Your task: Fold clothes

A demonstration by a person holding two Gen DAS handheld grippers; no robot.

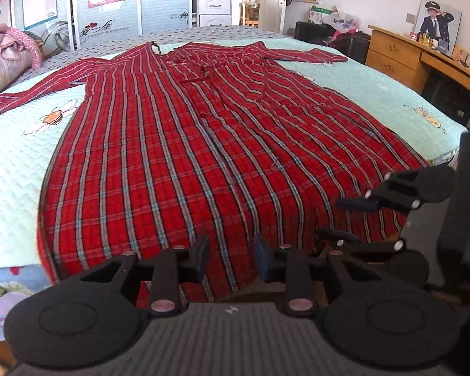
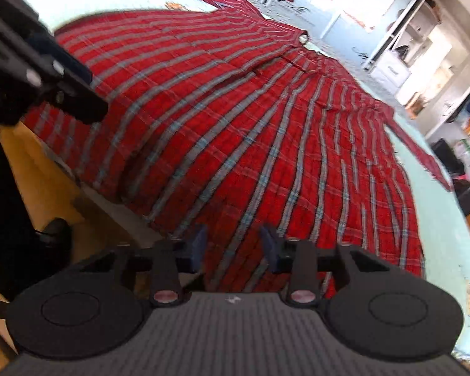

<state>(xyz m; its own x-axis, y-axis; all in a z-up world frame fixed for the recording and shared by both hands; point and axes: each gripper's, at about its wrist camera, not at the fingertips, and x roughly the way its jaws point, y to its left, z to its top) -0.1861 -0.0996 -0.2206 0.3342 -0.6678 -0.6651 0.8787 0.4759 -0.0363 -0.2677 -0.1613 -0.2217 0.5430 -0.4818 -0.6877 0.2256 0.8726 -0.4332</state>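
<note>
A long red plaid garment point(image 1: 178, 144) lies spread flat on the pale green quilt point(image 1: 12, 163). Its sleeves stretch out to both sides and its hem hangs over the near bed edge. My left gripper point(image 1: 233, 260) hovers just in front of the middle of the hem, jaws partly apart, nothing pinched. My right gripper point(image 1: 344, 219) is beside it at the hem's right corner. In the tilted right wrist view the garment point(image 2: 235, 119) fills the frame. There the right gripper point(image 2: 234, 250) stands open over the hem, and the left gripper point(image 2: 89, 91) shows at the upper left.
A wooden desk point(image 1: 398, 59) with framed photos stands right of the bed, with dark bags point(image 1: 316, 33) behind it. Rolled bedding point(image 1: 3, 72) lies at the far left. White drawers point(image 1: 214, 9) and wardrobe doors are at the back. The wooden bed foot point(image 2: 40, 169) runs below the hem.
</note>
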